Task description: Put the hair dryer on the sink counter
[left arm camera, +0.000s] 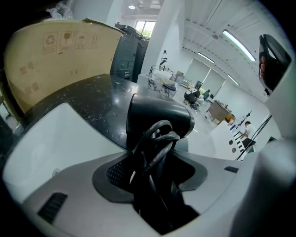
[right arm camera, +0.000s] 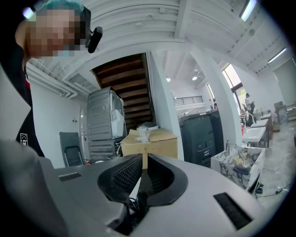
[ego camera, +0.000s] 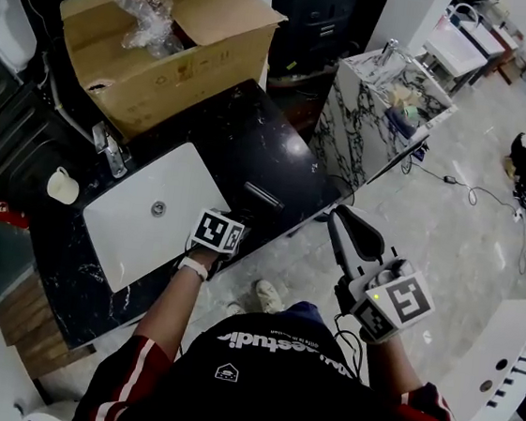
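The hair dryer is seen between the left gripper's opening jaws, barrel pointed ahead, over the desk beside the sink.

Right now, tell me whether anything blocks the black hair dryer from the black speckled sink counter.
Nothing visible does. The black hair dryer is at the black speckled counter, beside the white basin, between the left gripper's opening jaws.

black hair dryer, cord coiled; seemingly resting on the black sink counter.
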Demonstrator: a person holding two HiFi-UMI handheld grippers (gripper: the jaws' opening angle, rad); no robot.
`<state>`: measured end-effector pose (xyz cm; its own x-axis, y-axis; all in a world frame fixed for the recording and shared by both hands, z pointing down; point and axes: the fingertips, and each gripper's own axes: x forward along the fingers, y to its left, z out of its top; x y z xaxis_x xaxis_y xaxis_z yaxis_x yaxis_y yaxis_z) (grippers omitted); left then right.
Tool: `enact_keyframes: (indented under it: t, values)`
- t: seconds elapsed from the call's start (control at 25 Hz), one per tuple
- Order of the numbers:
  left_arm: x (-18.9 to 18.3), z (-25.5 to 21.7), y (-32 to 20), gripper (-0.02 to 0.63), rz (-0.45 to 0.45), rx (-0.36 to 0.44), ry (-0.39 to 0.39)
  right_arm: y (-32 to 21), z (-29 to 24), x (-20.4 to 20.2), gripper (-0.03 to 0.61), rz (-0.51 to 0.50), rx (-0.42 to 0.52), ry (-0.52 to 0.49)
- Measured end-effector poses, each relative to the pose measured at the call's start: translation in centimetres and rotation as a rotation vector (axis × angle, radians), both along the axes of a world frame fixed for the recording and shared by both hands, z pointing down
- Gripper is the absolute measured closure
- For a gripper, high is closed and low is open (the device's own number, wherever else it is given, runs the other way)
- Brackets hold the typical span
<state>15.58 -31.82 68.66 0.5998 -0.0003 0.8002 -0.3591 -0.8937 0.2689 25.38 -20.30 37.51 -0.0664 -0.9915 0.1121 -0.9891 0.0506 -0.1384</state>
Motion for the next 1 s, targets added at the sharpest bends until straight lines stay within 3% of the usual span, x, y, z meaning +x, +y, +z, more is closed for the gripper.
enact_keyframes:
  t: [0.08, 0.24, 0.44, 0.56, 0.68, 0.84, 0.92, 1.0]
  values:
    - [-0.4, -0.7, -0.2, 0.363, -0.003, 0.019, 0.012, -0.2, 0.1, -0.2, 0.515, -0.008, -0.001, 0.007]
    - [-1.7, -2.9, -0.5, 0.353, -0.030, 0.039, 0.070, -1.3, -0.3, -1.1, 0.515, -0.049, 0.014, 0.019]
    - [-5.2, -11.3, -3.2, 0.353, -0.243, 0.036, 0.352, -3.7, -0.7, -3.1, 0.517, -0.123, 0.030, 0.039]
    - [-9.7, -19.0, -5.4, 0.358, -0.352, 0.167, 0.532, -5.4, -1.7, -5.2, 0.515, -0.190, 0.053, 0.033]
    - [-15.2, -26.7, -6.2, 0.436, -0.431, 0.359, 0.667, -7.4, -3.0, -8.0, 0.515, -0.274, 0.085, 0.038]
    - [-22.8, -33.1, -5.6, 0.532, -0.545, 0.636, 0.713, -9.5, -4.4, -12.2, 0.515, -0.390, 0.109, 0.063]
    - [-26.7, -35.1, -4.5, 0.585, -0.622, 0.728, 0.726, -10.2, -5.3, -14.7, 0.515, -0.452, 0.133, 0.064]
    - [-30.4, -36.4, -3.1, 0.598, -0.702, 0.795, 0.714, -10.9, -6.2, -17.3, 0.515, -0.518, 0.159, 0.060]
